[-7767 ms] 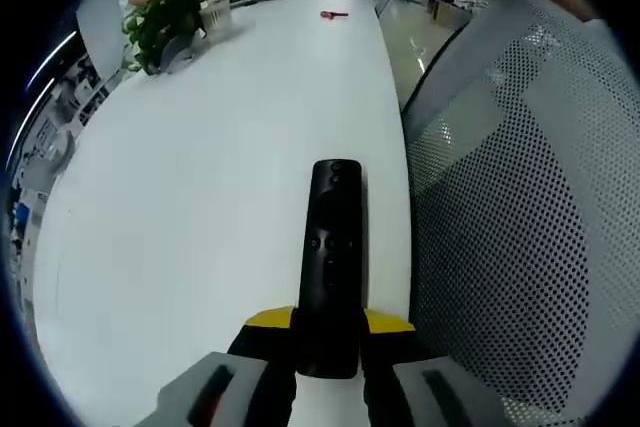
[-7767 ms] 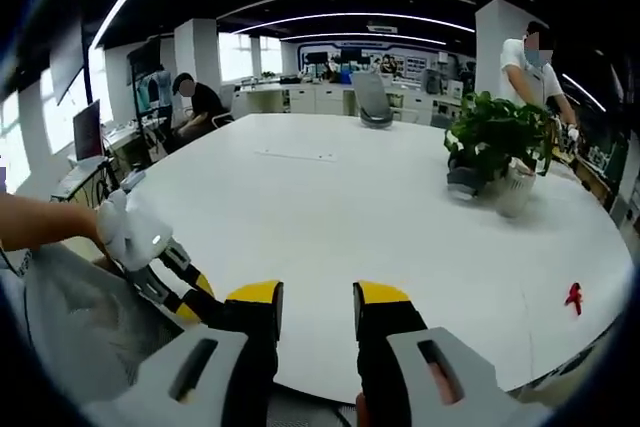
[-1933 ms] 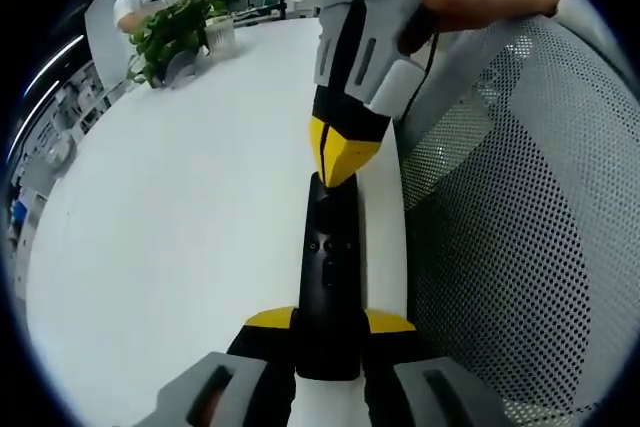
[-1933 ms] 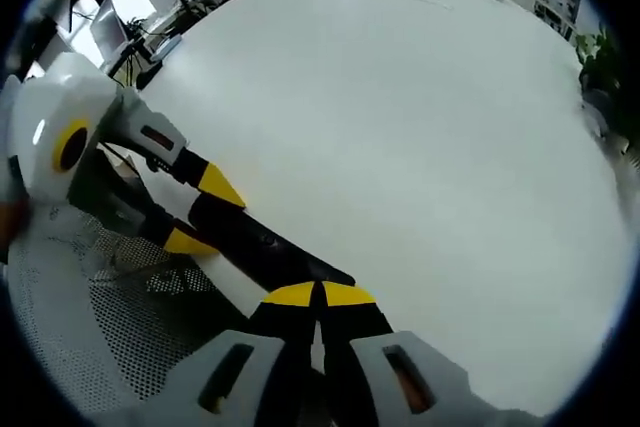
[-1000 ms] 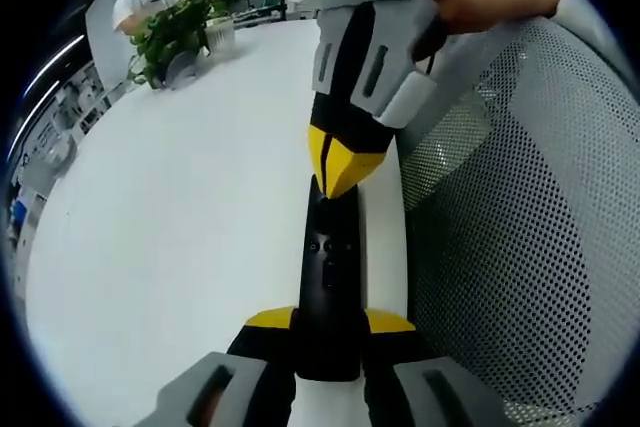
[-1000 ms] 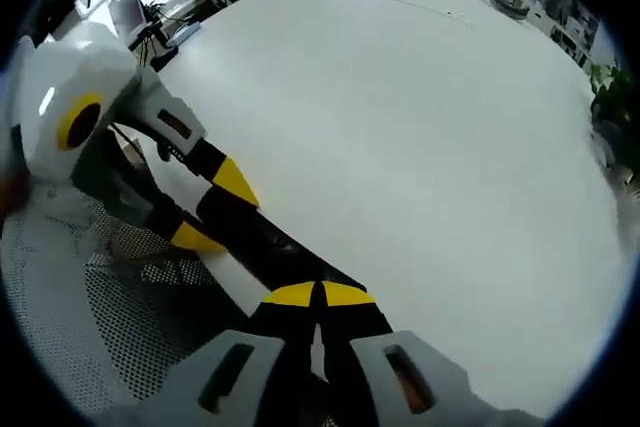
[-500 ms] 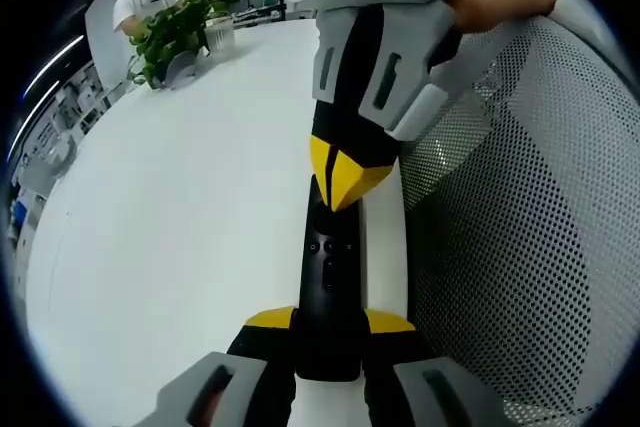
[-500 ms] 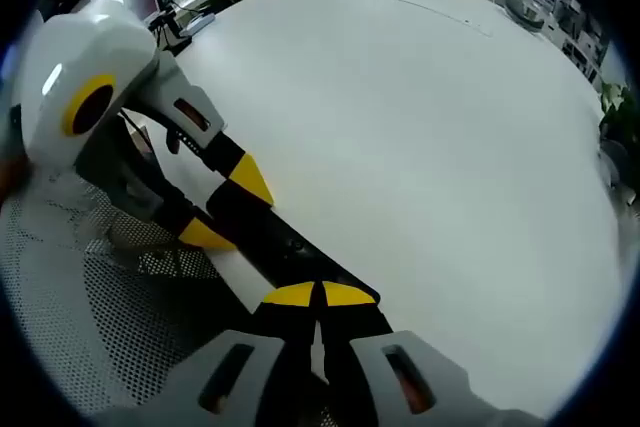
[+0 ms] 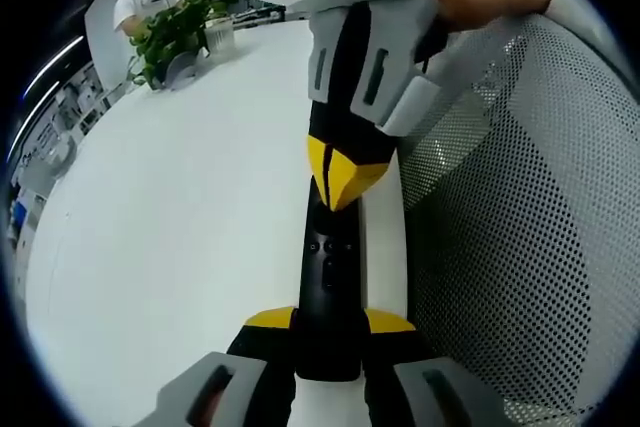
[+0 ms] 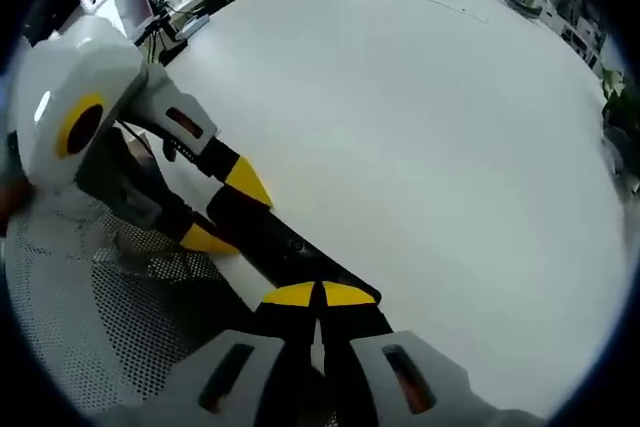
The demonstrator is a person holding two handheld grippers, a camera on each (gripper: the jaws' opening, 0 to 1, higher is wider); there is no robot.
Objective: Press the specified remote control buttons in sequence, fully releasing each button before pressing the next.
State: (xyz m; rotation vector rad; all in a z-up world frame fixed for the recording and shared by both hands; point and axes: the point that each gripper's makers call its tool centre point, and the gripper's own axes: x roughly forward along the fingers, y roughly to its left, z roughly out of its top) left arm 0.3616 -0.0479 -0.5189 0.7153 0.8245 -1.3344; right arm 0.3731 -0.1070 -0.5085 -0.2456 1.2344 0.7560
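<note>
Stretching toward a potted plant (image 9: pixel 175 32), the white table (image 9: pixel 180 207) carries the remote (image 9: pixel 330 267) clamped by the left gripper (image 9: pixel 328 332), the right gripper (image 10: pixel 318 297) pinched closed onto it.

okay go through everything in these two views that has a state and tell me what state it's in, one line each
remote control: clamped at its near end in the left gripper, lying along the table edge, buttons up.
left gripper: shut on the remote control.
right gripper: shut, tips together on the remote's far end.
mesh chair: beside the table, empty.
potted plant: upright on the table.
</note>
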